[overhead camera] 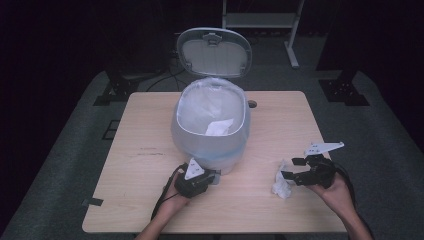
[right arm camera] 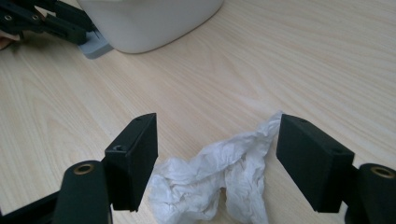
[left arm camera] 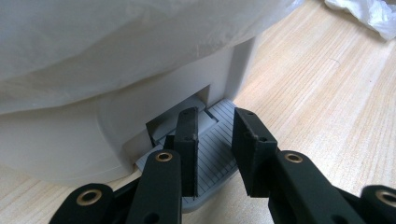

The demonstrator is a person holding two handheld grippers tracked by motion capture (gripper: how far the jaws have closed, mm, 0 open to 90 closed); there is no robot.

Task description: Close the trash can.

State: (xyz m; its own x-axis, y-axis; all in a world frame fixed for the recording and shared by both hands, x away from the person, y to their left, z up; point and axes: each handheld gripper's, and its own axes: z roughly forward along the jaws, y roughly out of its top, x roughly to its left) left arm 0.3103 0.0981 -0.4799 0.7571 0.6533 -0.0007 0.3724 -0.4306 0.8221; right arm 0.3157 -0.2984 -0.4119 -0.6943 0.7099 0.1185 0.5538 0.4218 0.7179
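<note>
Left tool (left arm camera: 212, 154), jaws slightly apart, presses bin (overhead camera: 210, 130) pedal (left arm camera: 210, 154) (lid (overhead camera: 214, 51) up); right tool (right arm camera: 217, 163), jaws wide, straddles crumpled tissue (right arm camera: 219, 179) on worktop (overhead camera: 150, 165); next: close, lift.

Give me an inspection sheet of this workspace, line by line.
Surface: wooden table, faint marks left of centre.
Job's things: white bin, lid open, liner fitted, one tissue inside; crumpled tissue on the table.
Clutter: nothing seen.
Grippers: left hand-held gripper slightly open over the bin's grey pedal; right hand-held gripper open, jaws either side of the crumpled tissue.
Cables: one trailing from the left hand-held gripper.
Surroundings: dark room, grey floor, frame legs behind the table.
</note>
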